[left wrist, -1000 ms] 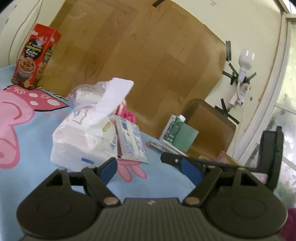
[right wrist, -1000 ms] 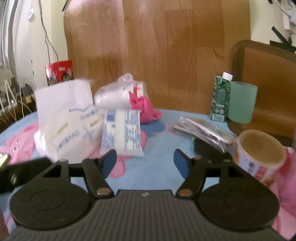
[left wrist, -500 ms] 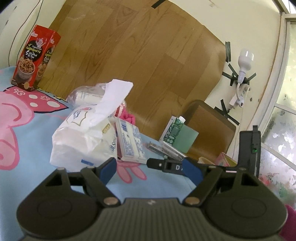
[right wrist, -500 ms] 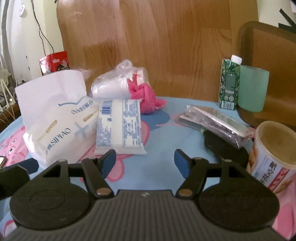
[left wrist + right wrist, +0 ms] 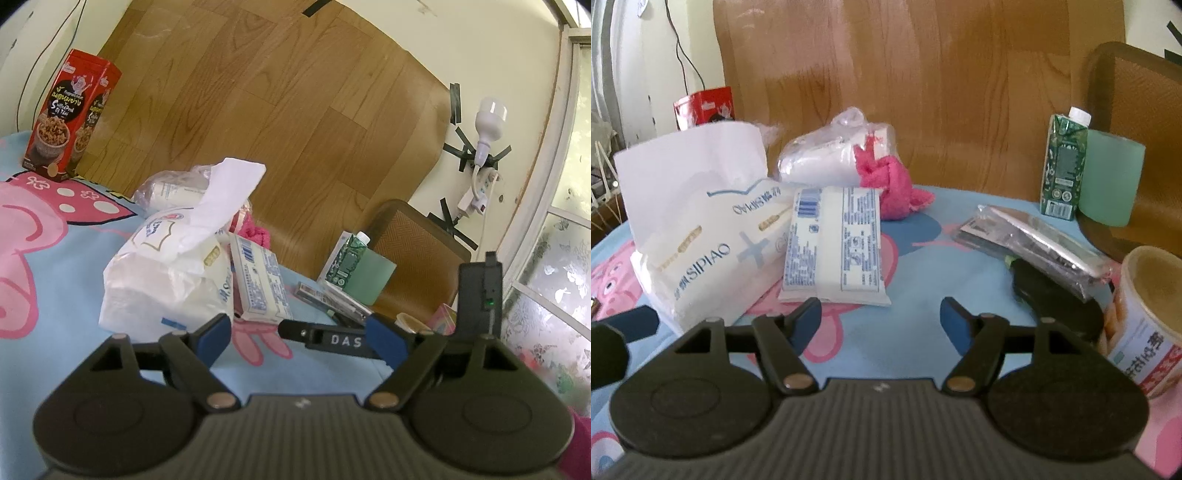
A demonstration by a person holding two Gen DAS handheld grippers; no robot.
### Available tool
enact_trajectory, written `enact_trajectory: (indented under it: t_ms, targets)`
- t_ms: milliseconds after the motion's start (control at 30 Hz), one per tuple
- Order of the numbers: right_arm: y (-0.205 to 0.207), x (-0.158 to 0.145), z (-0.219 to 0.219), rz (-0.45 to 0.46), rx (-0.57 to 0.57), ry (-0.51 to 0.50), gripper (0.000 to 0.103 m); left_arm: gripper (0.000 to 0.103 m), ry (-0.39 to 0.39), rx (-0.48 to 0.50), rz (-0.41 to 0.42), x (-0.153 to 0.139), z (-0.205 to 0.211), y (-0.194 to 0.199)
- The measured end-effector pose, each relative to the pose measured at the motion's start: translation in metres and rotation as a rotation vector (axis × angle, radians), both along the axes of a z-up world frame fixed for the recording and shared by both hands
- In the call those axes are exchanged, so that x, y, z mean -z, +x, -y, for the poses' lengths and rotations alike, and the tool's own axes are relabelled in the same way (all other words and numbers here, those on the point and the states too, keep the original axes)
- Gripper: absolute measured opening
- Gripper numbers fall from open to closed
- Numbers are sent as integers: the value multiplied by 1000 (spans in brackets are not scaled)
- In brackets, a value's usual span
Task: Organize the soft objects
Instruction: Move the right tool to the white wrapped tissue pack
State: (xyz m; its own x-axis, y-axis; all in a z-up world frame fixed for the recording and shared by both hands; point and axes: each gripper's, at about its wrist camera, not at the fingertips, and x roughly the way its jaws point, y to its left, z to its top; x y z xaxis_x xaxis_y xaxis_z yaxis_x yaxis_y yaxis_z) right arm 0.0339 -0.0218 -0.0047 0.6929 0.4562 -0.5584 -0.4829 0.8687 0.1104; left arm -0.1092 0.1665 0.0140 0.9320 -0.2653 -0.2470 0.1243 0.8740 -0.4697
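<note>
1. Closed in on the soft pile over the last second: tissue pack and wipes packet now larger in the right wrist view; the right gripper's finger now reaches further across the left wrist view.
2. Soft items clustered mid-table on the cartoon cloth: tissue pack touching wipes packet, bagged white roll behind, pink cloth against the bag.
3. Right gripper released, jaws wide, nothing held, aimed just right of the wipes packet. Probably lining up a grab.
4. Left gripper also spread and empty, low beside the tissue pack.
5. Hard stuff kept apart on the right: green carton, mint cup, foil sleeve, snack tub. Red cereal box far left.
</note>
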Motion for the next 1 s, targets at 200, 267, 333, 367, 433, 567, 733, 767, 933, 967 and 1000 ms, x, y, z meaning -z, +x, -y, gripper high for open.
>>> enact_trajectory:
  t_ms: [200, 267, 333, 367, 433, 567, 733, 767, 933, 967, 1000]
  targets:
    - [4, 1, 2, -16, 6, 2, 73, 83, 1, 3, -2, 0, 0, 0]
    - [4, 0, 0, -13, -3, -2, 73, 83, 1, 3, -2, 0, 0, 0]
    - [4, 0, -3, -10, -11, -10, 73, 83, 1, 3, -4, 0, 1, 0]
    - [5, 0, -4, -9, -15, -14, 72, 83, 1, 4, -3, 0, 0, 0]
    - [5, 1, -7, -9, -29, -29, 61, 83, 2, 5, -3, 0, 0, 0]
    - [3, 0, -10, 12, -46, -56, 45, 83, 2, 8, -5, 0, 1, 0]
    - [3, 0, -11, 15, -52, -57, 42, 83, 1, 8, -6, 1, 2, 0]
    - [3, 0, -11, 14, -52, -56, 42, 83, 1, 9, -6, 1, 2, 0]
    - [-2, -2, -7, 16, -58, -39, 46, 83, -3, 8, -8, 1, 2, 1]
    - [-4, -3, -5, 20, -61, -27, 47, 83, -4, 6, -7, 1, 1, 1]
    - [-5, -4, -3, 25, -65, -15, 48, 83, -6, 4, -6, 1, 1, 1]
